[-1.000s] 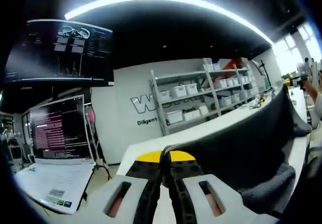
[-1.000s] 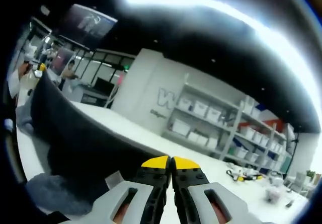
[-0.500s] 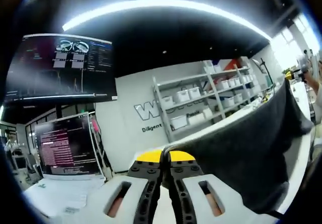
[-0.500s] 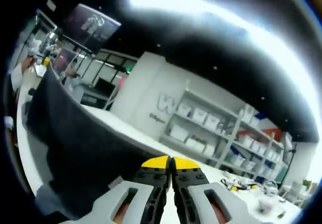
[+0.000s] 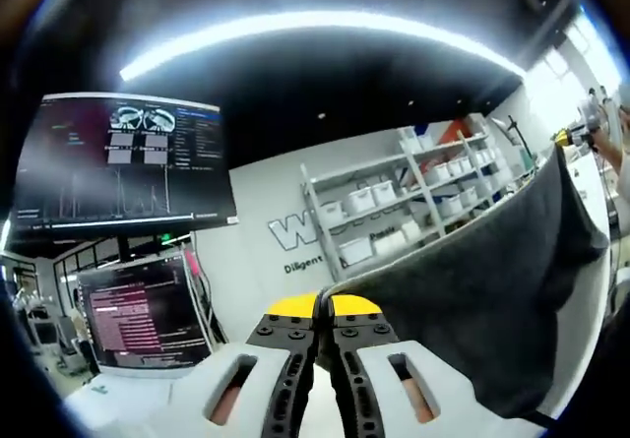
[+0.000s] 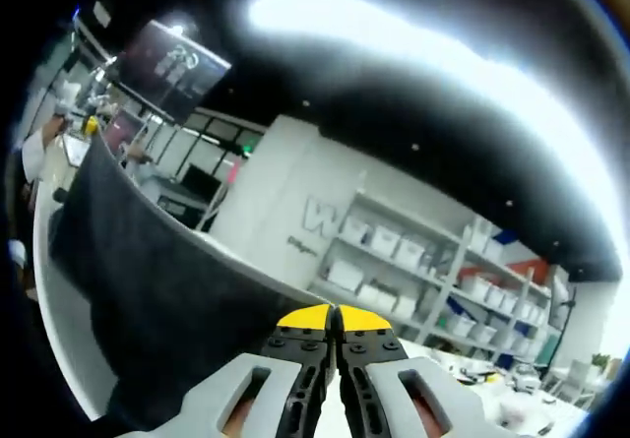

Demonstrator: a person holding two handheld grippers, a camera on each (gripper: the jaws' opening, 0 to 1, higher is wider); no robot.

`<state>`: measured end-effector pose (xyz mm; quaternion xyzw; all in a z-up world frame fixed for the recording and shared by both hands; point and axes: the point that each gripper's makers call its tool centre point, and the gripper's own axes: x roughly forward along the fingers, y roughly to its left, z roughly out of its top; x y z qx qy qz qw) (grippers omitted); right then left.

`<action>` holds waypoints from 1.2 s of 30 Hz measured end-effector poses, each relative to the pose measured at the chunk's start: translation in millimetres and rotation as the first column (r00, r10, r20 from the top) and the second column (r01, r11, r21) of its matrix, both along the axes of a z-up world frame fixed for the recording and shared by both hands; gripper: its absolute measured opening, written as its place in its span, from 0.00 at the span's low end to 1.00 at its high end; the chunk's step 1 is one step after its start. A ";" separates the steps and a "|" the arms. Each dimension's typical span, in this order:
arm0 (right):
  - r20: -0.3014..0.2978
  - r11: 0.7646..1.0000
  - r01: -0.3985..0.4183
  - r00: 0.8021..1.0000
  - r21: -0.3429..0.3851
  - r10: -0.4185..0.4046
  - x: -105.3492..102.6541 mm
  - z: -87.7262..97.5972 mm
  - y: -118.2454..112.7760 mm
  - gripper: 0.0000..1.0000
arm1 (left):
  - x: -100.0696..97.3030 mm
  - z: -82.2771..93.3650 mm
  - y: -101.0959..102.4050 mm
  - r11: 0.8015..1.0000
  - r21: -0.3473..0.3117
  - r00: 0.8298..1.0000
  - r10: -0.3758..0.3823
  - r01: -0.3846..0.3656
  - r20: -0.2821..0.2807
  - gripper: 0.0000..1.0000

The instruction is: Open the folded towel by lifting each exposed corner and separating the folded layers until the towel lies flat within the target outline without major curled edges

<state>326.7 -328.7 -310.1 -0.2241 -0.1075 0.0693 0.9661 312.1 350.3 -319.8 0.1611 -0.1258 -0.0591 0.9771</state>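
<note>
White bins (image 5: 362, 200) on shelves (image 5: 394, 207)

We see right claw (image 6: 335, 322) clamped on edge of dark grey towel (image 6: 167, 310); towel hangs stretched toward left claw (image 6: 91, 123) far left, above white worktop (image 6: 61, 305). Shelving (image 6: 433, 281) stands against wall behind.

Dark grey towel (image 5: 492, 281) hangs stretched taut, lifted by two corners.

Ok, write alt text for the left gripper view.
The left gripper is shut on a corner of a dark grey towel, stretched taut toward the right gripper. Behind are a white shelving unit and monitors.
</note>
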 end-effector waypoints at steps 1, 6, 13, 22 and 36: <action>0.004 1.000 0.000 1.000 -0.002 0.001 -0.5 2.7 0.9 0.00 | -1.0 3.0 0.7 1.000 0.002 1.000 0.002 -0.002 0.006 0.02; 0.019 1.000 -0.005 1.000 -0.013 0.005 -2.9 13.1 4.3 0.00 | -4.0 12.6 3.3 1.000 0.001 1.000 0.007 -0.007 0.023 0.02; 0.042 1.000 -0.013 0.999 -0.017 0.014 -10.6 27.0 10.4 0.00 | -10.4 25.1 7.3 1.000 0.003 0.999 0.014 -0.014 0.047 0.02; 0.060 0.999 -0.007 0.998 -0.033 0.009 -15.1 39.8 7.7 0.00 | -21.2 37.7 5.1 1.000 0.013 0.997 0.019 -0.020 0.076 0.02; 0.074 0.998 0.006 0.997 -0.058 -0.001 -21.2 56.0 0.3 0.00 | -29.5 58.0 2.3 0.998 0.053 0.995 0.033 -0.039 0.098 0.02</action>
